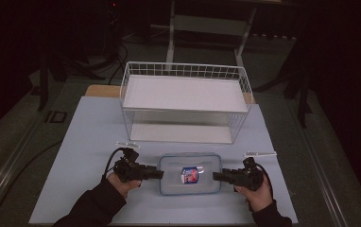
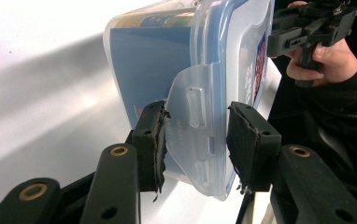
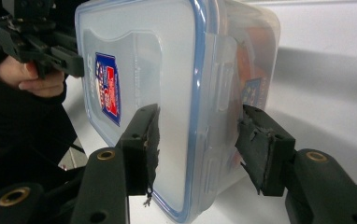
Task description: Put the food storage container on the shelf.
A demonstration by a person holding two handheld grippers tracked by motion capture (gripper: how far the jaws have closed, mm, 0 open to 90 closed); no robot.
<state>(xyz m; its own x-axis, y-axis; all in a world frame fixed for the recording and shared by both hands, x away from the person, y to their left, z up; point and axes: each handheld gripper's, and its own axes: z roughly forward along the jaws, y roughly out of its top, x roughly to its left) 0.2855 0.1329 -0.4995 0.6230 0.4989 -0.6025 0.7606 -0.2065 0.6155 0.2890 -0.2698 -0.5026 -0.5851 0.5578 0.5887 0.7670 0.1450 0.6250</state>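
in the high view the left gripper (image 1: 159,174) sits at lower left of centre, held in the left hand (image 1: 122,182), its jaws pointing right at the left short end of the box (image 1: 190,174). the box, clear plastic with a blue-rimmed lid and a red and blue label on top, lies flat on the pale mat (image 1: 89,142) at lower centre, directly between the two tools. the right gripper (image 1: 215,176) comes in from lower right in the right hand (image 1: 256,189), jaws pointing left at the other short end. above the box, at the frame's centre, stands a white wire basket (image 1: 186,101), well apart from it.

in the left gripper view the left gripper (image 2: 196,140) is at the bottom, jaws open wide, with the box (image 2: 167,60) end and its latch flap (image 2: 193,116) between the pads. the left pad looks to touch or nearly touch the flap; the right pad stands clear of the lid edge. it has no firm hold. the other tool (image 2: 307,28) and hand (image 2: 321,58) show at upper right.

in the right gripper view the right gripper (image 3: 197,140) rises from the bottom, jaws open wide astride the box (image 3: 158,70) end, lid to the left pad, body to the right; both pads stand off with gaps. the other tool (image 3: 36,42) shows at upper left.
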